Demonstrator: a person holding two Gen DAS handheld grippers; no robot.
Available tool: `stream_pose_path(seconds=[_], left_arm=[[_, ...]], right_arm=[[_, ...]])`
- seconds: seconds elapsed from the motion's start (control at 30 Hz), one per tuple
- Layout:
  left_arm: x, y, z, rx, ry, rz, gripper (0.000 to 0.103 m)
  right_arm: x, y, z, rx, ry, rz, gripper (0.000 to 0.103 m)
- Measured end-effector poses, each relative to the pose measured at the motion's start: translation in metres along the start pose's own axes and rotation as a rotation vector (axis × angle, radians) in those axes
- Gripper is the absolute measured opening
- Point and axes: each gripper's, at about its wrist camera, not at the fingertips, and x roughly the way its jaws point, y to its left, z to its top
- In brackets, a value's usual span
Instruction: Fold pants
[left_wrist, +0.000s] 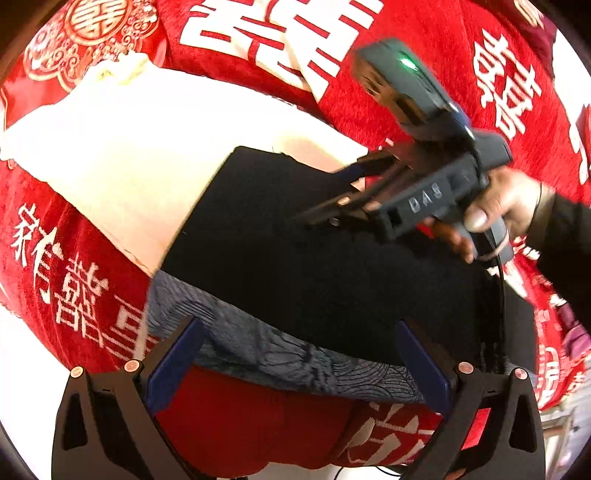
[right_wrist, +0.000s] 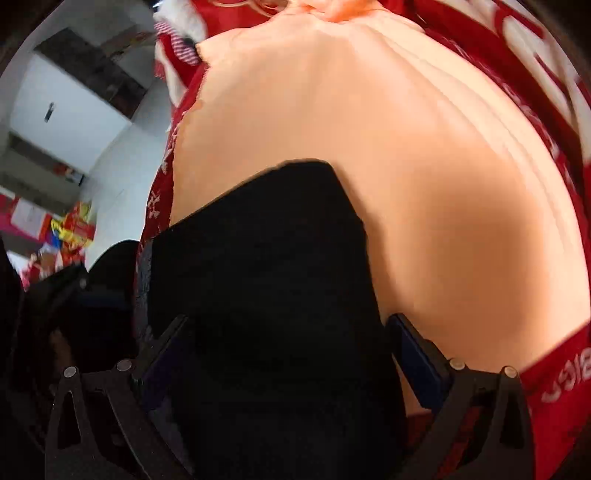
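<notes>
A: How did the left gripper (left_wrist: 299, 354) stand?

B: Spread wide, holding nothing, its fingers either side of the near edge of the pants (left_wrist: 314, 258), where a grey patterned lining (left_wrist: 258, 347) showed.

A: And the right gripper (left_wrist: 325, 216)?

B: From the left view its tips looked nearly together and lay on the black cloth. Its own camera showed the fingers apart with the pants (right_wrist: 266, 295) between, so I couldn't tell whether it had a pinch.

A: Where were the pants?

B: Folded into a block on a cream cloth (left_wrist: 122, 147) over a red blanket (left_wrist: 424, 92).

A: Risks?

B: A shallow pinch might lift one layer and spoil the fold, or drag the cream cloth along.

A: Writing?

B: "DAS" on the right gripper; white Chinese characters on the blanket.
</notes>
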Motion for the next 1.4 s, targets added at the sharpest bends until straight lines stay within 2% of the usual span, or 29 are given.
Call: stream_pose_path(seconds=[0.03,0.07,0.1,0.17,0.23,0.27,0.37,0.43,0.53,0.63,0.7,0.77,0.8,0.83,0.87,0.9,0.97,1.0,1.03,1.07,1.13,1.17,1.27,1.4], left_arm=[[-0.004,0.009,0.002,-0.010,0.001,-0.033,0.103],[-0.003,0.015,0.007,-0.016,0.001,-0.054,0.103],[-0.009,0.025,0.009,-0.015,-0.001,-0.071,0.103],[-0.016,0.036,0.017,0.009,-0.009,-0.079,0.103],[-0.021,0.048,0.024,0.042,-0.020,-0.070,0.103],[-0.020,0.052,0.030,0.054,-0.024,-0.094,0.103],[-0.026,0.068,0.043,0.058,-0.030,-0.200,0.103],[-0.030,0.073,0.051,0.096,-0.044,-0.293,0.103],[-0.025,0.063,0.059,0.202,-0.050,-0.377,0.103],[-0.010,0.034,0.058,0.354,0.014,-0.496,0.103],[-0.001,0.020,0.058,0.433,0.059,-0.478,0.103],[0.017,0.004,0.058,0.464,0.126,-0.476,0.103],[0.025,-0.004,0.056,0.474,0.153,-0.451,0.101],[0.034,-0.012,0.054,0.494,0.162,-0.368,0.084],[0.036,-0.016,0.051,0.508,0.169,-0.331,0.069],[0.039,-0.016,0.051,0.491,0.190,-0.328,0.045],[0.040,-0.009,0.055,0.404,0.207,-0.322,0.039],[0.038,-0.008,0.055,0.376,0.214,-0.309,0.036],[0.037,-0.009,0.055,0.367,0.214,-0.288,0.034],[0.035,-0.013,0.053,0.368,0.213,-0.264,0.032],[0.031,-0.023,0.052,0.382,0.210,-0.230,0.032],[0.030,-0.027,0.051,0.388,0.212,-0.222,0.031],[0.034,-0.036,0.058,0.393,0.228,-0.197,0.030],[0.030,-0.034,0.059,0.351,0.262,-0.180,0.030]], right_arm=[[-0.003,0.004,-0.001,0.002,0.002,0.003,0.086],[-0.006,0.008,-0.003,-0.009,-0.004,-0.008,0.073],[-0.013,0.013,-0.007,-0.033,-0.023,-0.026,0.066],[-0.026,0.021,-0.015,-0.048,-0.056,-0.050,0.041],[-0.043,0.034,-0.022,-0.072,-0.107,-0.061,0.034],[-0.049,0.040,-0.025,-0.088,-0.122,-0.064,0.027],[-0.066,0.068,-0.036,-0.149,-0.165,-0.092,0.023],[-0.073,0.085,-0.045,-0.177,-0.187,-0.106,0.023],[-0.089,0.102,-0.058,-0.208,-0.219,-0.123,0.023],[-0.098,0.114,-0.066,-0.231,-0.238,-0.143,0.023],[-0.103,0.118,-0.070,-0.239,-0.242,-0.150,0.023],[-0.104,0.122,-0.070,-0.240,-0.242,-0.148,0.023],[-0.102,0.121,-0.067,-0.239,-0.241,-0.150,0.023],[-0.101,0.122,-0.067,-0.237,-0.239,-0.156,0.023],[-0.099,0.120,-0.066,-0.230,-0.235,-0.166,0.023],[-0.097,0.116,-0.064,-0.214,-0.227,-0.185,0.024],[-0.097,0.106,-0.063,-0.139,-0.215,-0.228,0.034],[-0.104,0.100,-0.065,-0.089,-0.235,-0.233,0.035],[-0.115,0.095,-0.068,-0.038,-0.277,-0.233,0.043],[-0.124,0.093,-0.072,-0.002,-0.312,-0.238,0.064],[-0.142,0.094,-0.092,0.064,-0.374,-0.323,0.088],[-0.143,0.096,-0.100,0.064,-0.369,-0.339,0.089],[-0.121,0.101,-0.135,0.045,-0.226,-0.372,0.089],[-0.055,0.083,-0.183,0.011,0.096,-0.508,0.089]])
